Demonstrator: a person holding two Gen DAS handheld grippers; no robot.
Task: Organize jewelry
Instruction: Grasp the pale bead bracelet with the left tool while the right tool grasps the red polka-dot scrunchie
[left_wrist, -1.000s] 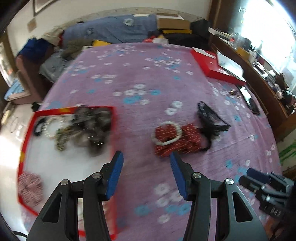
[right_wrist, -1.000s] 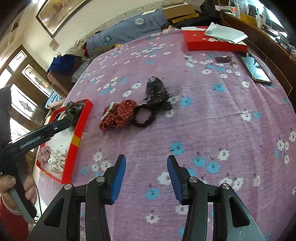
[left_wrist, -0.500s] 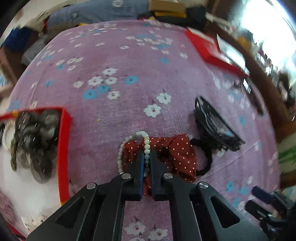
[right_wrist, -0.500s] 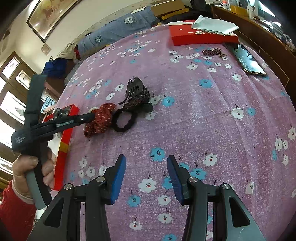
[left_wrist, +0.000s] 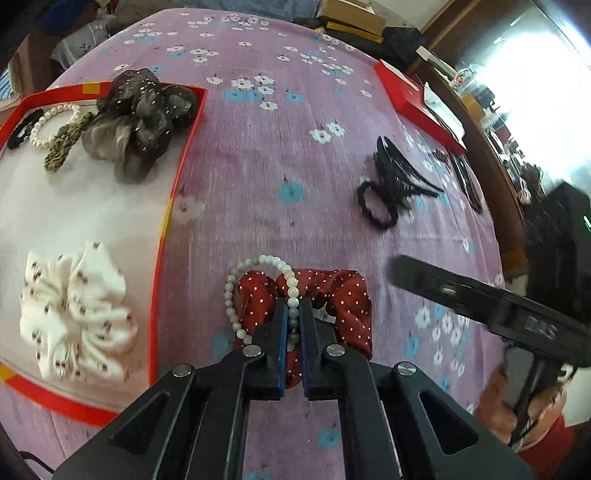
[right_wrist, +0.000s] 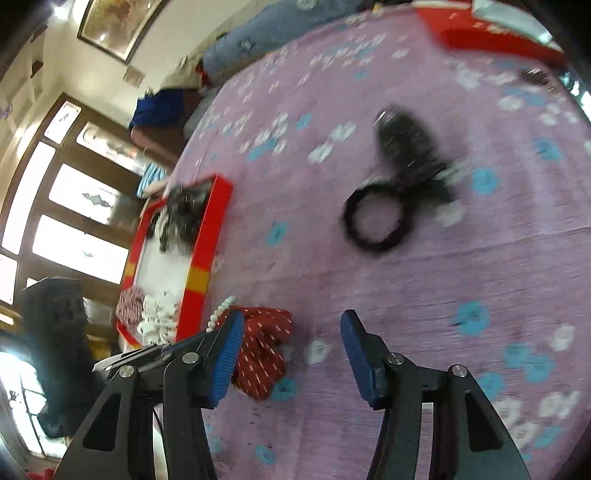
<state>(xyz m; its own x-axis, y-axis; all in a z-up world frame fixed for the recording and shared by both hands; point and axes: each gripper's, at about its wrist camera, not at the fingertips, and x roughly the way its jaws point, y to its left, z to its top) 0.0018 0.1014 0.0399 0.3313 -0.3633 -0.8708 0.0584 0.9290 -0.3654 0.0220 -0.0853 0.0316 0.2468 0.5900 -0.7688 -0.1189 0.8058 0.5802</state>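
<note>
- My left gripper (left_wrist: 293, 325) is clamped on the pale bead bracelet (left_wrist: 258, 291), which lies over the red dotted scrunchie (left_wrist: 332, 299) — just beside the red tray (left_wrist: 162, 236) rim.
- My right gripper (right_wrist: 291, 354) has jaws wide, holding nothing.
- Bare purple cloth (left_wrist: 266, 177) lies between the tray edge and the black hair tie (left_wrist: 376, 206).
</note>
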